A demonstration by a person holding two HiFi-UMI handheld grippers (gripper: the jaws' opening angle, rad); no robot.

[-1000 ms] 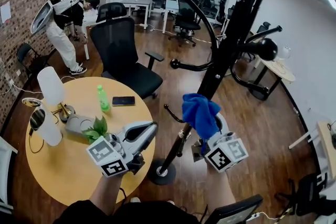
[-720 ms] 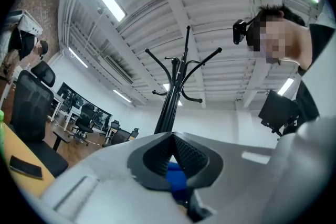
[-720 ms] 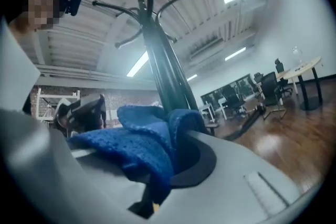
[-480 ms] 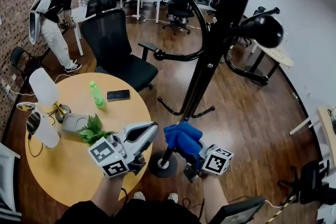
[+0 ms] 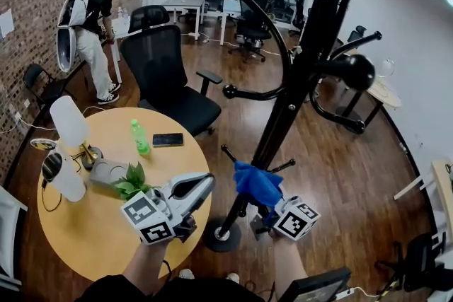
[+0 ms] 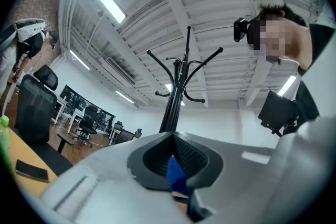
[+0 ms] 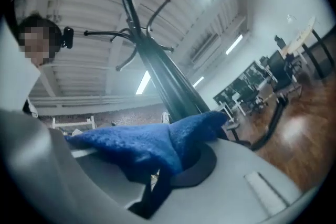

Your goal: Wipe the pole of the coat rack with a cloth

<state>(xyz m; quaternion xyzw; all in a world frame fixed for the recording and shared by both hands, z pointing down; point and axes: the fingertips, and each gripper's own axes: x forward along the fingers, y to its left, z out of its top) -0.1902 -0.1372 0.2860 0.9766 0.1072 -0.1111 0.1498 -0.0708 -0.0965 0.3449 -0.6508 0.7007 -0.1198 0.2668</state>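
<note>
The black coat rack pole [image 5: 297, 81] rises from its round base [image 5: 216, 237] up past the top of the head view. My right gripper [image 5: 264, 203] is shut on a blue cloth [image 5: 256, 182], which is pressed against the pole low down, level with the small lower hooks. In the right gripper view the cloth [image 7: 142, 144] bulges out of the jaws in front of the pole [image 7: 168, 86]. My left gripper [image 5: 204, 185] hangs shut and empty over the table edge, left of the pole. In the left gripper view, the cloth [image 6: 176, 176] shows beyond the tips.
A round wooden table [image 5: 71, 244] at left carries a white lamp [image 5: 69, 122], green bottle [image 5: 139, 136], phone [image 5: 167, 140] and small plant [image 5: 131, 184]. A black office chair [image 5: 170, 74] stands behind it. A person [image 5: 88, 32] stands far left. Curved rack arms [image 5: 255, 92] stick out.
My right gripper slid the cloth down the pole from above the lower hooks to near the base, then a little back up. The left gripper stayed put.
</note>
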